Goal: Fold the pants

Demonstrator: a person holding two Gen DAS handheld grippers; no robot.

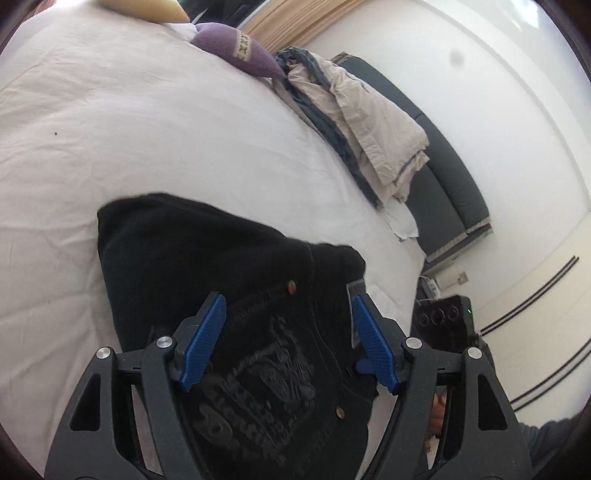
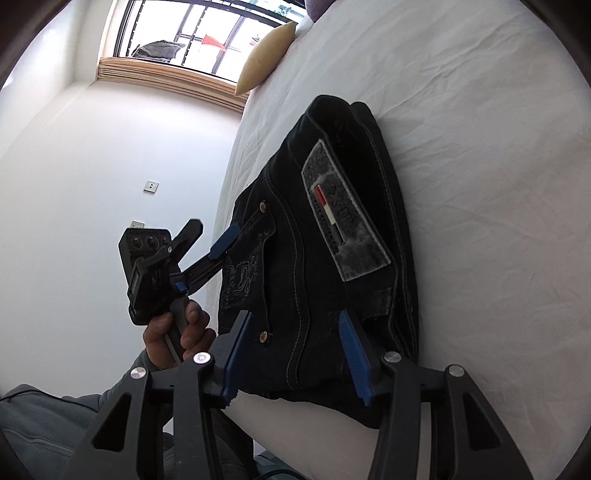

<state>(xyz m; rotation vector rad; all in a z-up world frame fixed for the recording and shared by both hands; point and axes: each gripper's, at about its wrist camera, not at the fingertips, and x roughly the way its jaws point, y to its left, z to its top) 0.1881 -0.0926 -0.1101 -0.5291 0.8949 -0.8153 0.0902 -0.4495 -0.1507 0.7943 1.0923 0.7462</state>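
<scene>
Black jeans [image 1: 184, 251] lie folded into a compact stack on the white bed sheet [image 1: 147, 129], near the bed's edge. A stitched back pocket and copper rivets face up. My left gripper [image 1: 287, 295] hovers open just over that pocket, its blue pads on either side with nothing pinched. In the right wrist view the jeans [image 2: 288, 266] show a grey waistband patch [image 2: 343, 214]. My right gripper [image 2: 295, 314] straddles the near end of the stack with its jaws apart, and the pads are not pressing the cloth. The left gripper [image 2: 214, 229], held by a hand [image 2: 184, 328], reaches the jeans' left side.
A purple cushion [image 1: 236, 51] and a heap of beige and grey clothes [image 1: 362, 122] lie at the bed's far side, beside a dark grey bench [image 1: 443, 177]. A yellow pillow [image 2: 266, 55] sits by the window [image 2: 207, 33]. White sheet [image 2: 480, 184] spreads beyond the jeans.
</scene>
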